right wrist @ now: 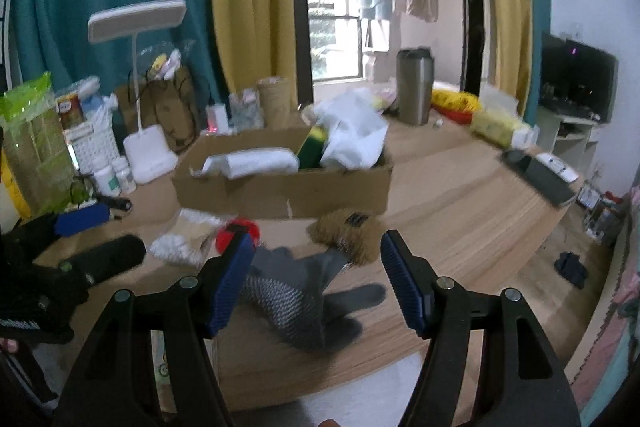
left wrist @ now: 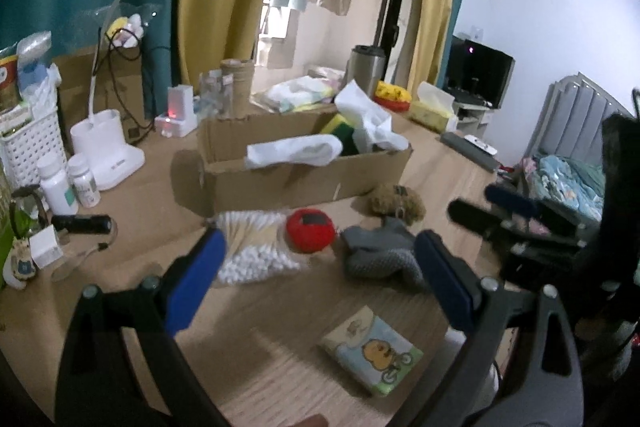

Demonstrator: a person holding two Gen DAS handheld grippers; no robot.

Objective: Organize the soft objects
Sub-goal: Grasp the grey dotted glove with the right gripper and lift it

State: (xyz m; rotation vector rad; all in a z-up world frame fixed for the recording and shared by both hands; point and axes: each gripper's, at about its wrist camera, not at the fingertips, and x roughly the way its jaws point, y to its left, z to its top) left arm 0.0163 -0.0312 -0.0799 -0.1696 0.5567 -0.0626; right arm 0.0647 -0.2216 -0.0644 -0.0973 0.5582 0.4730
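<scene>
Right wrist view: your right gripper [right wrist: 316,279] has its jaws wide and empty, the grey glove [right wrist: 296,291] lies on the worktop between them, long axis 11-to-5, nearer than your left gripper [left wrist: 320,275].

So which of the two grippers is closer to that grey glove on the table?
Right, probably. The right gripper is open directly over the grey glove, which lies between its fingers. The left gripper is also open, aimed more at the red ball, with the glove toward its right finger.
</scene>
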